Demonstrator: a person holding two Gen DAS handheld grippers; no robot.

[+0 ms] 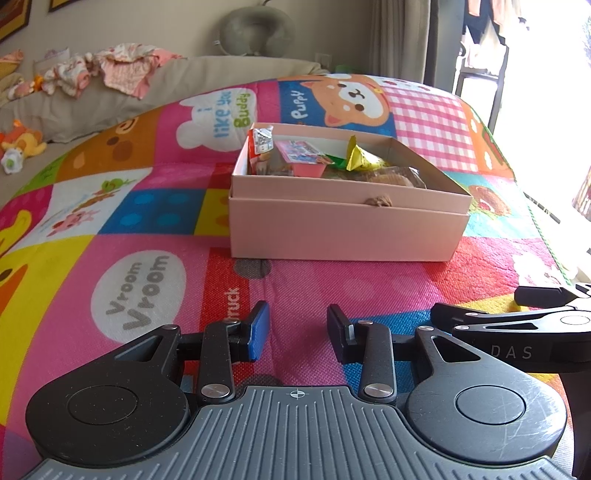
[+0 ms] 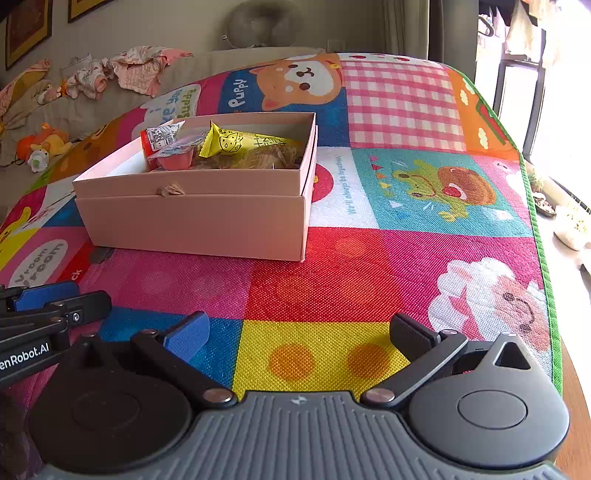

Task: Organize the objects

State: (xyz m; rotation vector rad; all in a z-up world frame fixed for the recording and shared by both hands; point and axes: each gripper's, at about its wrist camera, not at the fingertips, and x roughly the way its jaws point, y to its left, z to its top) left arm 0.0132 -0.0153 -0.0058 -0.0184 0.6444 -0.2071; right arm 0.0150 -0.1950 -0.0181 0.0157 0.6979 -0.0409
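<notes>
A pink cardboard box [image 1: 343, 229] [image 2: 192, 225] stands on the colourful play mat, its tray nested in its lid. Inside lie snack packets: a yellow wrapper [image 1: 364, 158] [image 2: 236, 142], a red packet [image 1: 260, 146] [image 2: 157, 138], a pink jelly cup [image 1: 301, 157] [image 2: 177, 157] and brownish pastries [image 1: 391, 177] [image 2: 258, 157]. My left gripper [image 1: 298, 332] hovers over the mat, short of the box, open with nothing between its fingers. My right gripper [image 2: 299, 334] hangs to the right of the left one, open wide and empty; it also shows in the left wrist view [image 1: 517, 314].
The play mat [image 2: 369, 273] covers the surface; its green edge [image 2: 543, 258] runs along the right, by a bright window. At the back left a beige sofa [image 1: 184, 85] holds crumpled clothes [image 1: 110, 68] and soft toys [image 1: 22, 144]. A grey neck pillow [image 1: 255, 29] rests behind.
</notes>
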